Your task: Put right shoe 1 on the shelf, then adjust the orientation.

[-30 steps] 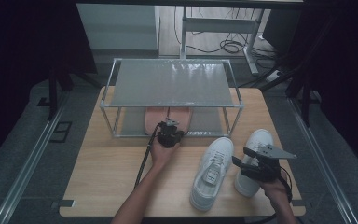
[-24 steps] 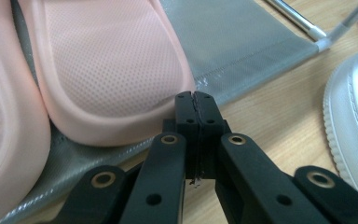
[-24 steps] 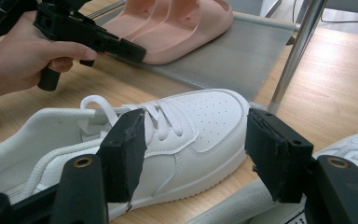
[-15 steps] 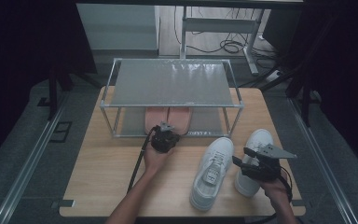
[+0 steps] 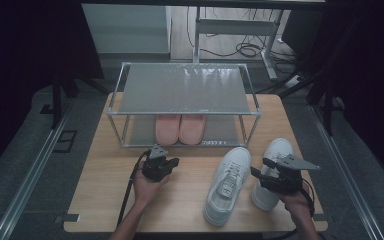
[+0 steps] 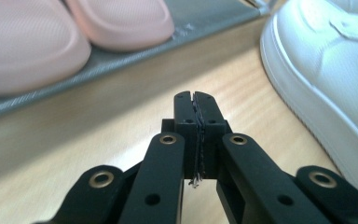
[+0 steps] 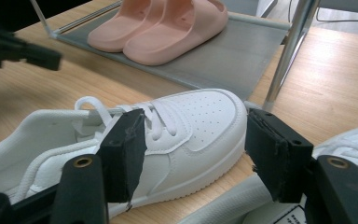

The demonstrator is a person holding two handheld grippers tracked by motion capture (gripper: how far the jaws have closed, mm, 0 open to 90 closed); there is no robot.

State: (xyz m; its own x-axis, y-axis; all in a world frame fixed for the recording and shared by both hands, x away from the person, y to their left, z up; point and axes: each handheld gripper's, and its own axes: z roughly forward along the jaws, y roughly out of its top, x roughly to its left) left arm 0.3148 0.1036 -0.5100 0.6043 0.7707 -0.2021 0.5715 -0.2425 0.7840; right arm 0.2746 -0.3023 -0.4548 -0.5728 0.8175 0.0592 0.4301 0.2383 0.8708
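Two white sneakers lie on the wooden table (image 5: 110, 200), the left one (image 5: 228, 182) (image 7: 186, 116) beside the right one (image 5: 276, 150). A pair of pink slippers (image 5: 180, 129) (image 6: 28, 42) sits on the lower shelf of a metal rack (image 5: 185, 87). My left gripper (image 5: 173, 162) (image 6: 196, 100) is shut with nothing in it, low over the table in front of the slippers, and the left sneaker (image 6: 326, 60) is at its right. My right gripper (image 5: 259, 167) (image 7: 193, 140) hovers open over the right sneaker (image 7: 349, 140), its jaws spread toward the left sneaker's toe without touching it.
The rack stands at the back of the table, its upper shelf bare. One rack leg (image 7: 286, 51) rises just beyond the left sneaker's toe. Bare wood lies left of and in front of my left hand. Cables lie on the floor behind the table.
My left gripper has drawn back from the rack toward the person and a little left, still shut. The right gripper and both sneakers have stayed put.
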